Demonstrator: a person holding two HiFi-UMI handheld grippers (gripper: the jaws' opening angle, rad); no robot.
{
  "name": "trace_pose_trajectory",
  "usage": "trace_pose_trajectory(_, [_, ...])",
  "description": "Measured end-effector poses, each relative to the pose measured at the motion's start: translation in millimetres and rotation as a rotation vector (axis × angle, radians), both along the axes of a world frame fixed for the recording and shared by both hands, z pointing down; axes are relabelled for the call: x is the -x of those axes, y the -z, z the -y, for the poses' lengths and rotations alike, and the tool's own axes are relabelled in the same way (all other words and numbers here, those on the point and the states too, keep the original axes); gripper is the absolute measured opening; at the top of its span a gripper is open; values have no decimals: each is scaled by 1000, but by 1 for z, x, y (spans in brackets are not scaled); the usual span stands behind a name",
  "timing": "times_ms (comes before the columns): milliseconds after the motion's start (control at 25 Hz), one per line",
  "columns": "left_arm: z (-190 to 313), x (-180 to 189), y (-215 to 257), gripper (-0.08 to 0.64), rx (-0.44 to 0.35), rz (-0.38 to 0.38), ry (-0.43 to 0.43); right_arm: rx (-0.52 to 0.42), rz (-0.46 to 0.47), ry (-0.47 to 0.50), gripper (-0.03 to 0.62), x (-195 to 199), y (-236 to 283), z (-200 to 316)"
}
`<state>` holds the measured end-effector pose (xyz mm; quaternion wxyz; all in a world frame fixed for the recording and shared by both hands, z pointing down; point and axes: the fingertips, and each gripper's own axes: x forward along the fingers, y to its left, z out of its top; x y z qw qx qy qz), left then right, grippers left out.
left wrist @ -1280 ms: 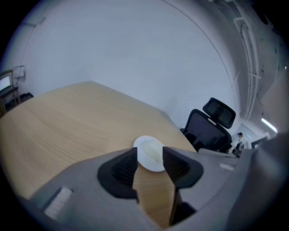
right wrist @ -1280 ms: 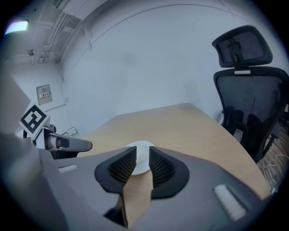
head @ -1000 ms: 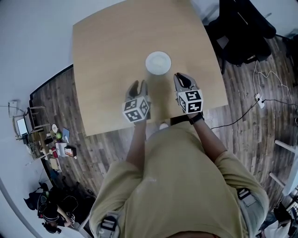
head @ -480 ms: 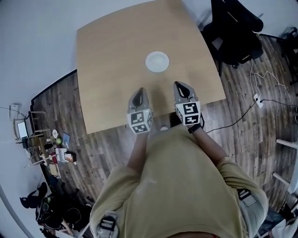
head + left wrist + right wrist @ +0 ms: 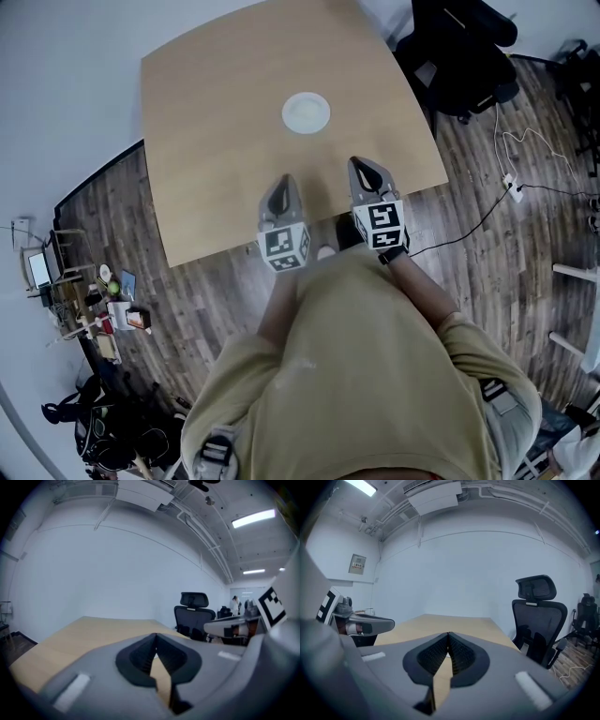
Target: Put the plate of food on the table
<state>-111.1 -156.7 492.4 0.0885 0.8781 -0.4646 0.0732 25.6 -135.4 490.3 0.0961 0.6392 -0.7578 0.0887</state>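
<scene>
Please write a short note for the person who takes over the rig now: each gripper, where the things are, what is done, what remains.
Left hand-held gripper: shut, empty, over the near edge of the table.
Right hand-held gripper: shut, empty, beside the left one.
Plate: stands on the table near its middle, apart from both grippers. What lies on it is too small to tell.
Done: the plate is on the table and nothing holds it.
Left: probably nothing for this job.
</scene>
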Motion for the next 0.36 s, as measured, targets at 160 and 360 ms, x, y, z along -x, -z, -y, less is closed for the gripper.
trace_pose_trajectory(160, [2,1,-6,2,8,-7,1,16,-30,9,5,1,-5,3])
trace_pose_trajectory(360, [9,7,-23,3,43,9,17,43,-58,19,5,0,-17,12])
